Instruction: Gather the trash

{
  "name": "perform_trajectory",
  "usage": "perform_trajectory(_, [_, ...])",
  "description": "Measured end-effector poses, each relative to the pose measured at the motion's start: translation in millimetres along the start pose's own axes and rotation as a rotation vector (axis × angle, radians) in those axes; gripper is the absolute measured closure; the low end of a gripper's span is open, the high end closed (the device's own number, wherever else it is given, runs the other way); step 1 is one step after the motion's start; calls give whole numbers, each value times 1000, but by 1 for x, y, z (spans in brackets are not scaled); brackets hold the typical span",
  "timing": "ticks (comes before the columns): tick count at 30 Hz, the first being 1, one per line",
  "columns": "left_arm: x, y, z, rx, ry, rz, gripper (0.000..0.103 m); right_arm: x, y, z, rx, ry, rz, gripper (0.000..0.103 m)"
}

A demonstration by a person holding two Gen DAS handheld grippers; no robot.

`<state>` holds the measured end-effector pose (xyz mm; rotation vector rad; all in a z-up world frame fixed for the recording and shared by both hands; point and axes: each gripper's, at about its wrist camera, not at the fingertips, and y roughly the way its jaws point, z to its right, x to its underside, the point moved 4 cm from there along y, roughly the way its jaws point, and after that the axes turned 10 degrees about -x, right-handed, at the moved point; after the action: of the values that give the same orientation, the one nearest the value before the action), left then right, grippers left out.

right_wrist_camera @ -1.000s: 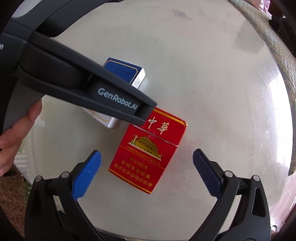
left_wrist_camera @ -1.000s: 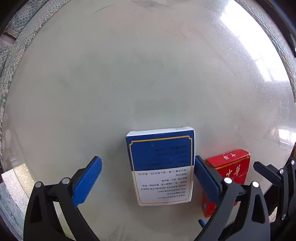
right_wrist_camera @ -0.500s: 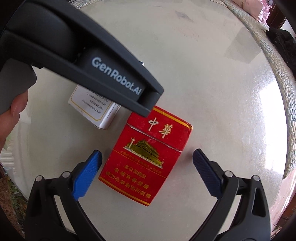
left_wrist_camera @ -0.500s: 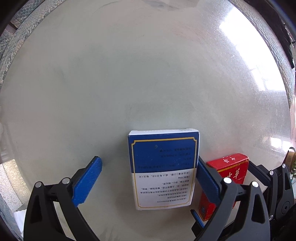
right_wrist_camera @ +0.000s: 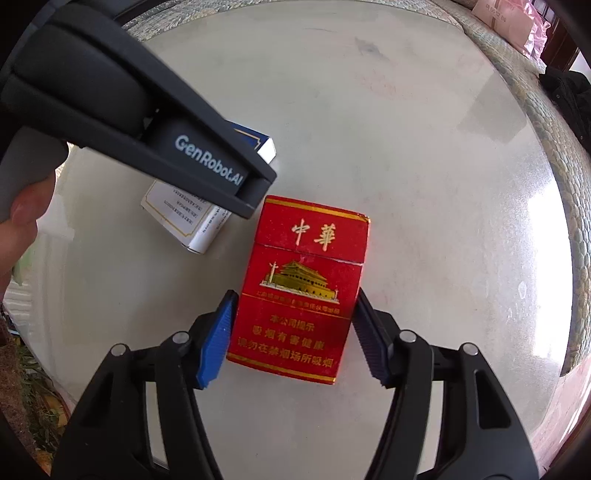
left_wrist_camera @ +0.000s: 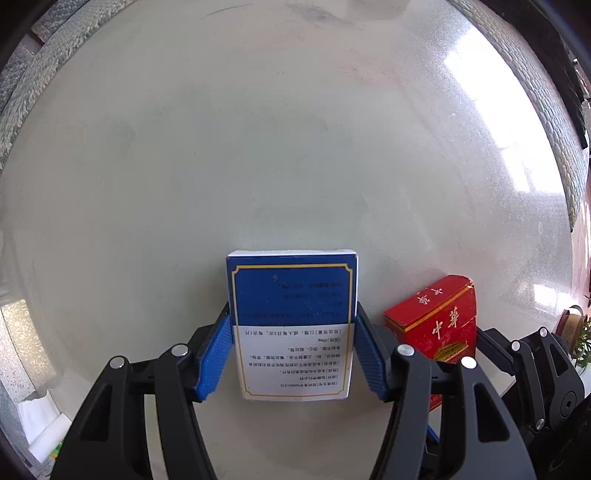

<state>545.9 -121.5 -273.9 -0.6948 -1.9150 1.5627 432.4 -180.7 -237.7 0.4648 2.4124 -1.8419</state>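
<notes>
A blue and white box point(left_wrist_camera: 291, 288) lies flat on the round pale tabletop point(left_wrist_camera: 258, 147). My left gripper point(left_wrist_camera: 292, 332) points straight down over it, jaws closing, both blue pads pressed on its long sides. Beside it lies a red cigarette pack point(right_wrist_camera: 306, 280) with gold print, also seen as the red pack point(left_wrist_camera: 439, 317) in the left wrist view. My right gripper point(right_wrist_camera: 293, 332) is shut on the pack's lower half. In the right wrist view the left gripper's black housing point(right_wrist_camera: 147, 122) covers most of the blue and white box point(right_wrist_camera: 184, 218).
A person's hand point(right_wrist_camera: 22, 214) holds the left gripper. The table has a textured woven rim point(right_wrist_camera: 535, 110). A pink packet point(right_wrist_camera: 509, 18) lies beyond the far edge. White material point(left_wrist_camera: 40, 424) sits past the near left edge, and a plant point(left_wrist_camera: 580, 339) stands at the right.
Both grippers stood wide open around their boxes before. Now each pair of pads has closed onto its box. The left gripper shifted so that the blue and white box is centred between its fingers.
</notes>
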Motion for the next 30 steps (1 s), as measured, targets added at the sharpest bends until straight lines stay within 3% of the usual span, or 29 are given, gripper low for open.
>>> perform_trajectory(6, [29,-2,-12,-6,-65,33,43,0,-24,15,11,-22,38,44])
perform_trajectory(11, [68,-27,-23,8,-114,91,43,6,-55,19,29,-50,77,44])
perform_trajectory(15, [103,-52,-22,-31,-141,127,43,12,-87,18,41,-95,118,44])
perform_trajectory(24, [173,-133,25,-65,-191,239,43,54,-156,-7,36,-208,202,44])
perform_trajectory(30, [225,-178,73,-99,-219,313,43,102,-198,-31,17,-278,248,44])
